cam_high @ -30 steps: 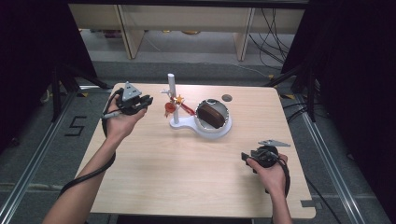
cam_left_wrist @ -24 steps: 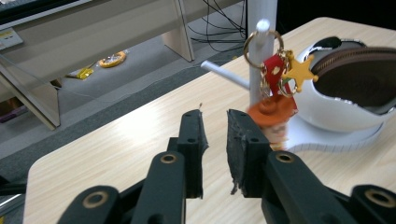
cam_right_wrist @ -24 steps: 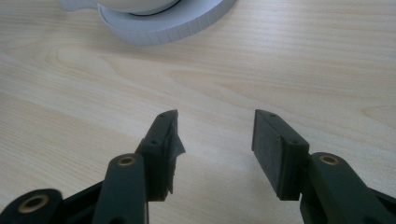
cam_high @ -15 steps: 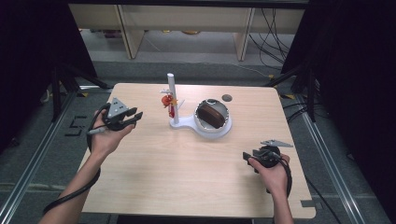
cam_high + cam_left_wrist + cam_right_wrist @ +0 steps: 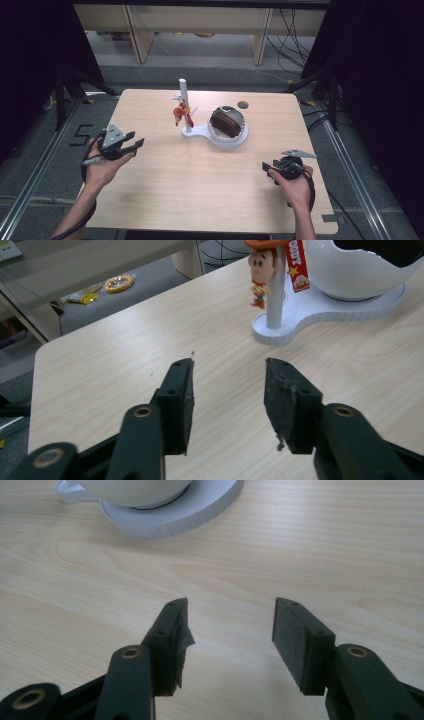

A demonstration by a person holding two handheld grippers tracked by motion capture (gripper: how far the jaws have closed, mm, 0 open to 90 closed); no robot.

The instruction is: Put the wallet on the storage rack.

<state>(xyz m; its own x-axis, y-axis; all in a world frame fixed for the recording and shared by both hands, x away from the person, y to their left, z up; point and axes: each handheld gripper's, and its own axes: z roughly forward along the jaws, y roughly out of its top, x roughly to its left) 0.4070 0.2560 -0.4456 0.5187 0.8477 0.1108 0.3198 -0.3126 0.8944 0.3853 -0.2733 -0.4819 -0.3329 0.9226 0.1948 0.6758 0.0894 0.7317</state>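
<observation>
Two grippers (image 5: 131, 146) (image 5: 268, 169) near table (image 5: 200, 190) edges, jaws open

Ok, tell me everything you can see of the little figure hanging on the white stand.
The figure is a small cartoon cowboy charm that looks like plastic: big head, brown hair, orange hat, yellow and blue body. It hangs upright against the white post, its feet clear of the stand's flat base. A red tag with white lettering and a yellow star hangs on the post's other side. In the high view it shows as a red and yellow spot left of the bowl. No gripper touches it.
</observation>
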